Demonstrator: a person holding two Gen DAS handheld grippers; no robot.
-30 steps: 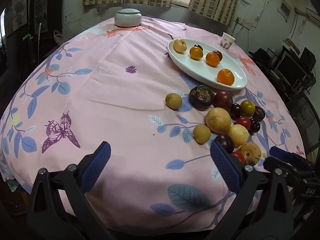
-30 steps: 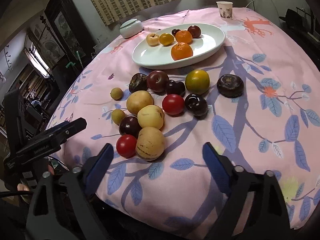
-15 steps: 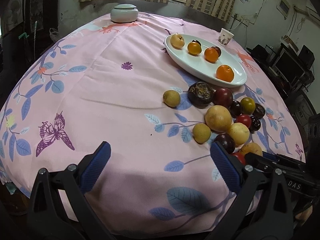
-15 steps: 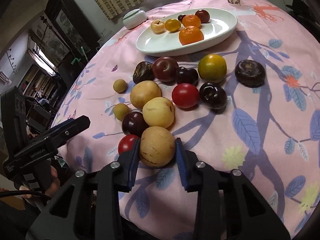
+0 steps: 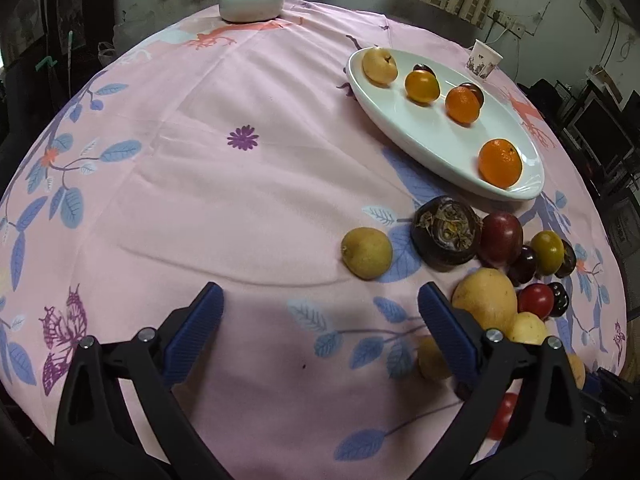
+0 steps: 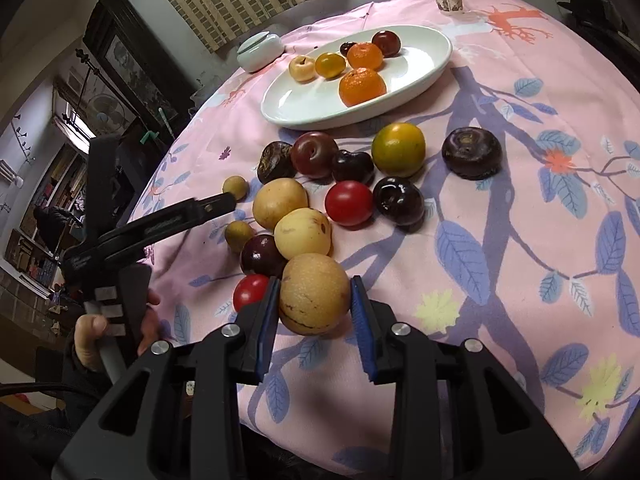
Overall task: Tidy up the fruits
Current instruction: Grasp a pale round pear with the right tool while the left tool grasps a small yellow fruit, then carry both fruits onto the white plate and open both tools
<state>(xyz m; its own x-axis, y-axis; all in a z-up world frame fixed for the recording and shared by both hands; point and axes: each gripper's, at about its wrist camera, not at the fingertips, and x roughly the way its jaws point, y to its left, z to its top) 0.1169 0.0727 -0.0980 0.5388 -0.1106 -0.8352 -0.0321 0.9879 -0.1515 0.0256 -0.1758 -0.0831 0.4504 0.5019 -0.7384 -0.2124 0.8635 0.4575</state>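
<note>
A pile of loose fruits lies on the pink tablecloth in front of a white oval plate (image 6: 424, 68) that holds several fruits, among them an orange (image 6: 362, 86). My right gripper (image 6: 316, 300) is shut on a speckled yellow pear (image 6: 314, 294) at the near end of the pile, beside a red tomato (image 6: 250, 291). My left gripper (image 5: 320, 320) is open and empty above bare cloth, left of the pile; a small yellow-green fruit (image 5: 366, 253) lies just beyond it. The plate (image 5: 420, 136) also shows in the left wrist view, at the far right.
A pale lidded jar (image 5: 251, 1) stands at the table's far edge and a paper cup (image 5: 482, 59) behind the plate. A dark mangosteen (image 6: 472, 153) lies apart at the right. The left gripper's finger (image 6: 160, 224) reaches in near the pile's left side.
My right gripper closed from wide open onto the yellow pear. My left gripper moved forward over the table, closer to the fruit pile, and stayed open.
</note>
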